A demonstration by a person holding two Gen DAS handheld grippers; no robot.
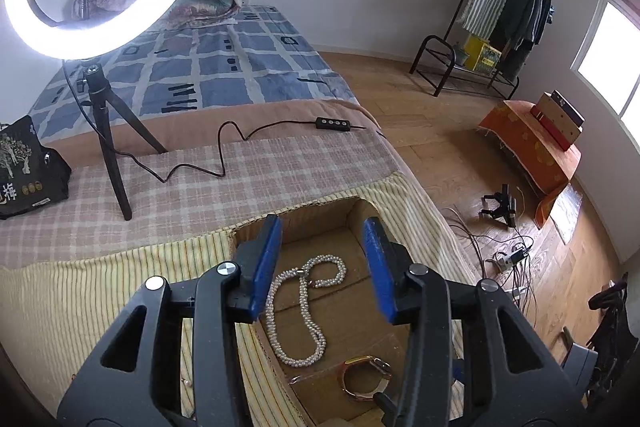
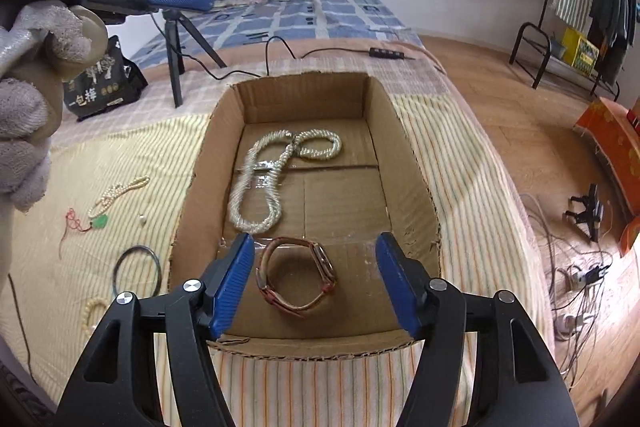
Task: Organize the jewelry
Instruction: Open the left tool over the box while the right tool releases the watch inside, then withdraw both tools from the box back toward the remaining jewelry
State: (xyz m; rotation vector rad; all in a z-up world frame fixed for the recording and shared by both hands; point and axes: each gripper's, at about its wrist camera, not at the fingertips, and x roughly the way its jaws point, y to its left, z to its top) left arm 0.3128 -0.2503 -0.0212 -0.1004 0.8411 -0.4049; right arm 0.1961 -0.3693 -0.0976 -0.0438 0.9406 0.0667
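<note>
Both grippers over the cardboard box (image 2: 408, 163), left gripper (image 1: 324, 263) fingers apart above the pearl necklace (image 1: 298, 311), right gripper (image 2: 316, 279) fingers wide open, empty, around the watch (image 2: 298, 275).

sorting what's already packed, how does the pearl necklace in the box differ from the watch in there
The pearl necklace is white and beaded; the watch has a brown strap with a metal case. The necklace sprawls in a long double loop across the far part of the cardboard box; the watch forms one small closed ring at the near end. The necklace lies flat, while the watch stands on its edge. Both rest on the box floor, held by no gripper.
</note>
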